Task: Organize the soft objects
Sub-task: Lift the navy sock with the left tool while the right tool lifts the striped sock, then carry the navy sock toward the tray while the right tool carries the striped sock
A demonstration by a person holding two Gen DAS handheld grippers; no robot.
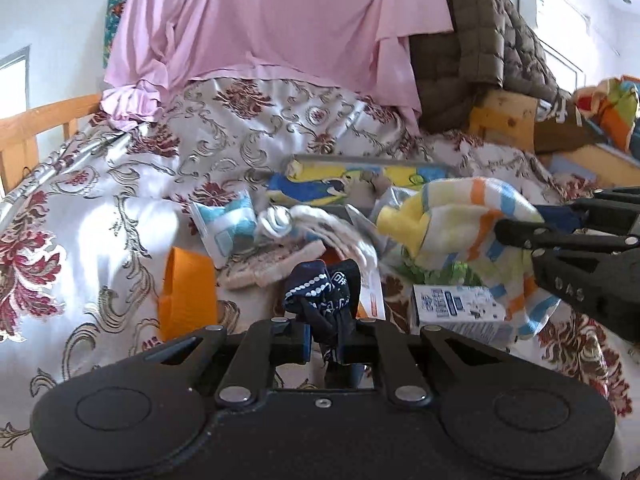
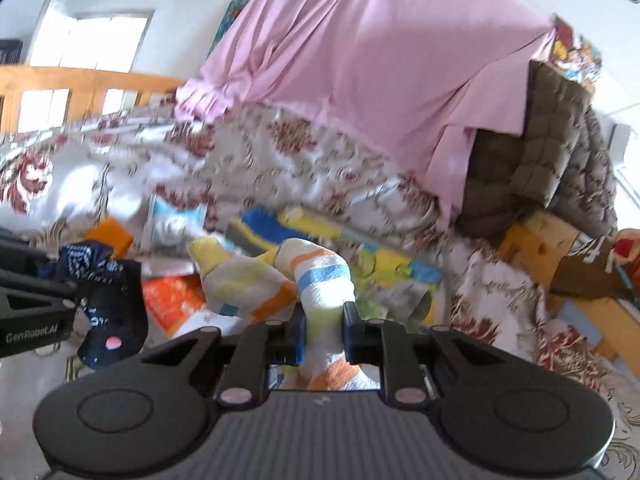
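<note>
My left gripper (image 1: 325, 334) is shut on a dark navy sock (image 1: 320, 296) with white dots, held above the floral bedspread (image 1: 100, 208). The sock also shows at the left of the right wrist view (image 2: 108, 296). My right gripper (image 2: 323, 334) is shut on a striped pastel sock (image 2: 320, 280) with yellow, orange and blue bands. In the left wrist view the striped sock (image 1: 460, 216) hangs from the right gripper's fingers (image 1: 560, 240) at the right. A white and blue rolled sock (image 1: 280, 220) lies on the bed among the clutter.
An orange box (image 1: 188, 292), a blue and white packet (image 1: 224, 224), a small printed carton (image 1: 456, 304) and a yellow and blue tray (image 1: 360, 180) lie on the bed. A pink sheet (image 1: 280, 32) and brown quilt (image 1: 472, 48) rise behind. Wooden boards (image 1: 508, 120) are at right.
</note>
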